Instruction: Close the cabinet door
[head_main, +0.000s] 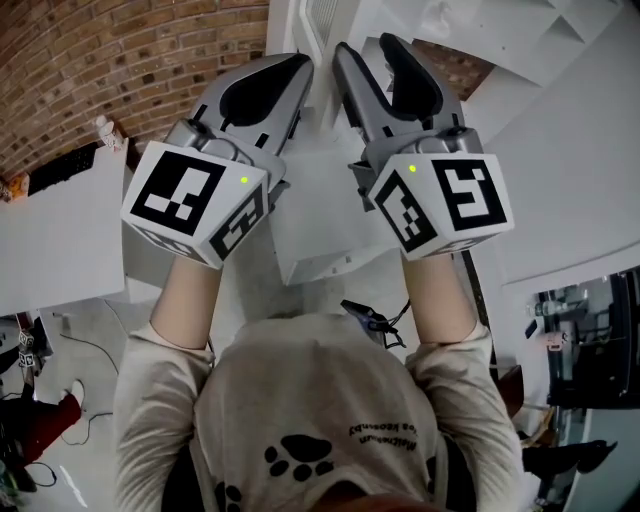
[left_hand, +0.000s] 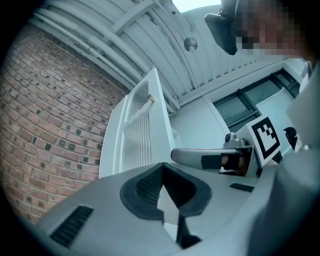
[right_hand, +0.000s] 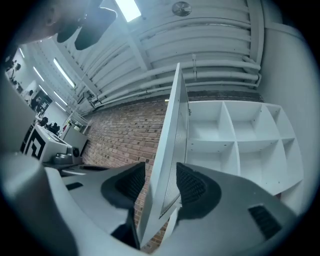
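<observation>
The white louvred cabinet door (right_hand: 169, 145) stands open, edge-on to me in the right gripper view, with the cabinet's white shelf compartments (right_hand: 235, 140) behind it to the right. My right gripper (right_hand: 160, 177) is open and straddles the door's lower edge, one pad on each side, with a gap showing at the left pad. In the left gripper view the door (left_hand: 140, 135) and its pale handle (left_hand: 142, 107) lie ahead. My left gripper (left_hand: 162, 167) is shut on nothing, left of the door. In the head view both grippers, left (head_main: 298, 68) and right (head_main: 370, 52), are raised side by side.
A red brick wall (head_main: 100, 60) runs behind the door on the left. A white table (head_main: 50, 240) stands at the left below it. White panels of the cabinet (head_main: 580, 150) fill the right side. Cables lie on the floor (head_main: 90, 350) near the person's feet.
</observation>
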